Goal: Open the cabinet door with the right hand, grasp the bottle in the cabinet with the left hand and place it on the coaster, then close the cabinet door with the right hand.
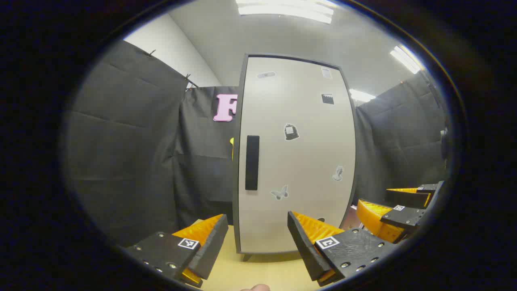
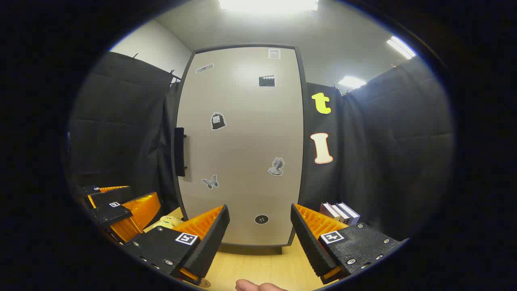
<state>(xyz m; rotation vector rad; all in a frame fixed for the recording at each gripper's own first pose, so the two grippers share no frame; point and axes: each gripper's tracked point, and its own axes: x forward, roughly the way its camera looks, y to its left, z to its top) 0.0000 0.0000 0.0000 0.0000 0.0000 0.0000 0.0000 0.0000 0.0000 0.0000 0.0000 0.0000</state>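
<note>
Both of my tongs, left gripper (image 1: 254, 238) and right gripper (image 2: 260, 232), hang spread and empty at frame bottom before the closed cabinet door (image 2: 242, 145), its handle (image 2: 179, 152) centre-left, so the bottle sits hidden.

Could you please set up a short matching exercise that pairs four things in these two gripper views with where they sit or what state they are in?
Things:
1. cabinet door
2. handle
3. books
4. left gripper

Places or states:
A. standing on the table to the right of the cabinet
B. open, holding nothing
C. shut, with stickers on its front
D. dark vertical bar near the door's left edge

Pairs: 1-C, 2-D, 3-A, 4-B
</note>
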